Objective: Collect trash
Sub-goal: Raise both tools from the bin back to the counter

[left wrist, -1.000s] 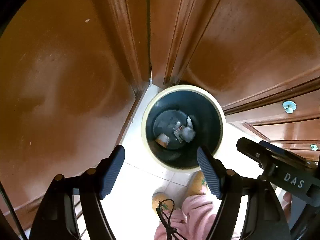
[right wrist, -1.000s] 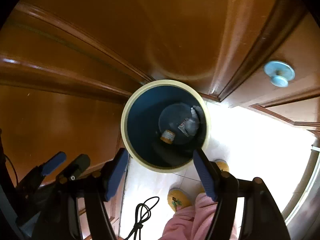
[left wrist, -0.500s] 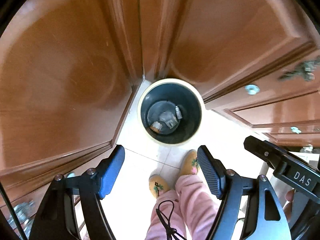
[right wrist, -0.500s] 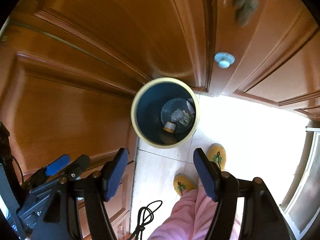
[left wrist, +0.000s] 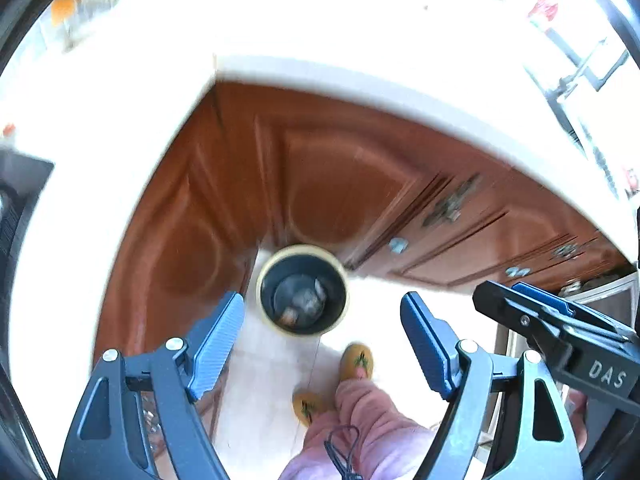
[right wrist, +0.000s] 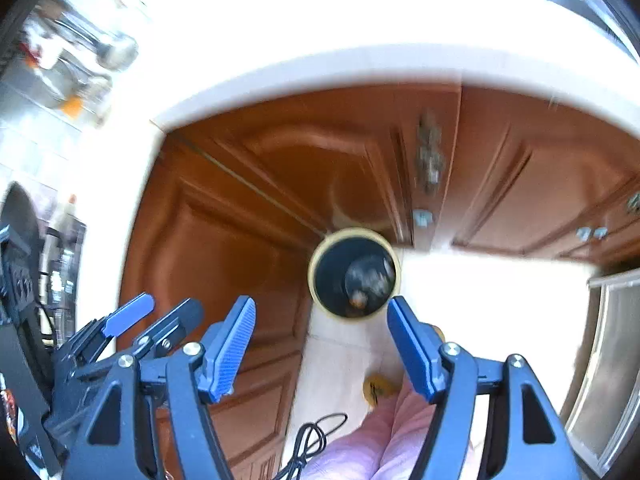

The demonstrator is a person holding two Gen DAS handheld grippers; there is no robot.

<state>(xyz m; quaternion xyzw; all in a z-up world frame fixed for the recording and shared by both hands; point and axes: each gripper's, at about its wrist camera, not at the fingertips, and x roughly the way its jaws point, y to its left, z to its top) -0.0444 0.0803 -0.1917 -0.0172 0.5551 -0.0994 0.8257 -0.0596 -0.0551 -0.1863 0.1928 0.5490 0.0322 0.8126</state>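
A round dark bin with a cream rim (left wrist: 303, 254) stands on the tiled floor in the corner of the wooden cabinets, far below both grippers. Crumpled trash (left wrist: 306, 302) lies at its bottom; it also shows in the right wrist view (right wrist: 366, 280) inside the bin's cream rim (right wrist: 352, 234). My left gripper (left wrist: 322, 340) is open and empty, high above the bin. My right gripper (right wrist: 320, 344) is open and empty, also high above it. Both views are blurred.
Brown cabinet doors (left wrist: 340, 192) with pale knobs (left wrist: 398, 245) stand under a white countertop (left wrist: 360, 76). The person's pink trouser legs (left wrist: 368, 420) and yellow slippers (left wrist: 356, 360) are on the floor by the bin. Blurred kitchenware (right wrist: 80, 52) sits on the counter at upper left.
Both grippers have risen well away from the bin, which now looks much smaller. The white countertop and counter items have come into view. Both stay open and empty.
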